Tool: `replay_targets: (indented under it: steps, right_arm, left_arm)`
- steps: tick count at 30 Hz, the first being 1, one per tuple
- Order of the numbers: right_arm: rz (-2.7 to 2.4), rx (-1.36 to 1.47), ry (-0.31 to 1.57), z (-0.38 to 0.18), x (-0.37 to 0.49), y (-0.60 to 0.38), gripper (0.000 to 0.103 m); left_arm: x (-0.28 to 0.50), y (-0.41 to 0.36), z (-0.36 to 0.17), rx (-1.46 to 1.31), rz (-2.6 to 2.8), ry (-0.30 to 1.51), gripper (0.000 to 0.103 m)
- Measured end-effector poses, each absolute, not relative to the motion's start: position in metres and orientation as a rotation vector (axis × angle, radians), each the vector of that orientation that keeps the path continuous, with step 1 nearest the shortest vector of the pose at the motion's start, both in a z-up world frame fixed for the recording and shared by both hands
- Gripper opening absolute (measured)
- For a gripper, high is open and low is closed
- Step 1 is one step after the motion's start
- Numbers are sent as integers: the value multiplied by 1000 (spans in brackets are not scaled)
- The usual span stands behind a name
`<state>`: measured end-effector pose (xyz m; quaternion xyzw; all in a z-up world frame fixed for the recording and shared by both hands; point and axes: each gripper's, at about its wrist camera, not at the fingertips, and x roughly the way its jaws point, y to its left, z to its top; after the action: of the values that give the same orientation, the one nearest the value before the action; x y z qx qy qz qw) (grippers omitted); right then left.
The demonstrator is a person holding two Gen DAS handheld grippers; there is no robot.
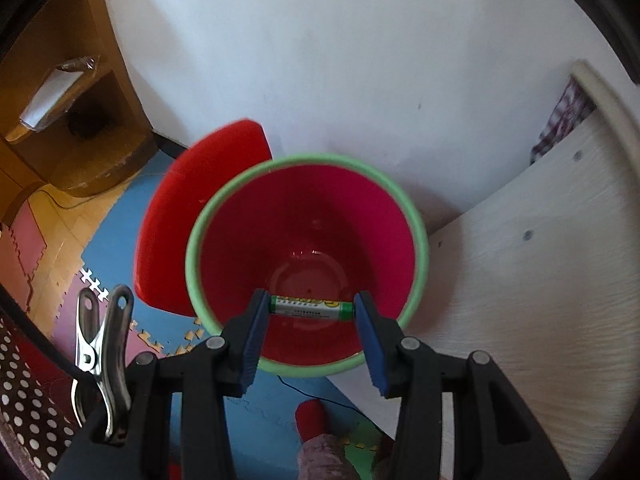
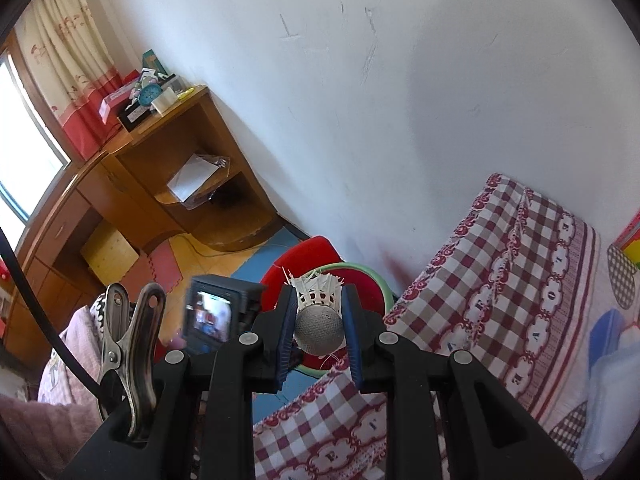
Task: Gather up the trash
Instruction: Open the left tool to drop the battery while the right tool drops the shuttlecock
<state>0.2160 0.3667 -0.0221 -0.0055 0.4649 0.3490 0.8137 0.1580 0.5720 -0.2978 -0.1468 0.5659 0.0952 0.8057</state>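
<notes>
Left hand-held gripper (image 1: 312, 310): clenched on a green-and-white AA-size battery (image 1: 312, 308), blue pads (image 1: 256, 332) pressing its two ends, battery lying crosswise between them. It hangs directly over the mouth of the red plastic bin with the pale green rim (image 1: 416, 240). The inside of the bin looks bare as far as the view reaches, with only a glossy bottom showing. The bin stands on the blue foam floor mat (image 1: 108, 248), close to the white wall (image 1: 320, 60), just beside a white wood-grain bed panel (image 1: 540, 260). A red rounded lid-like piece (image 1: 192, 208) stands tilted just behind the bin on its left, overlapped by the rim; I cannot tell if the two touch.

Right hand-held gripper (image 2: 319, 322): clenched on a worn white shuttlecock (image 2: 318, 296) with frayed feathers, pads clamped on either side of its grey round cork base, feathers pointing away from the camera. It sits above the edge of a bed covered in a red-and-white checked sheet (image 2: 500, 260), near the same bin (image 2: 360, 270), which shows behind the shuttlecock but not under it.

A small black camera with a lit screen (image 2: 212, 316) shows just left of the right gripper. A brown wooden desk with open shelves (image 2: 168, 168) stands against the wall, well apart from the bin.
</notes>
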Motion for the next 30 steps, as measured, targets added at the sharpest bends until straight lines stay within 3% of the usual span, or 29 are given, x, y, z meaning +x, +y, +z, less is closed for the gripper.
replay_targets:
  steps: [19,23,30]
  right_arm:
    - [726,-45,1035,-42,238,401,24]
    - [736,-54,1037,-45,239,414,24]
    - [745,-45,1055,-55,240,424,24]
  left_arm:
    - [173,582,-382,-387,245,1322,46]
    - [173,584,-380,-395,257,1323,57]
    - [168,590,-367,-420,282,1300,60]
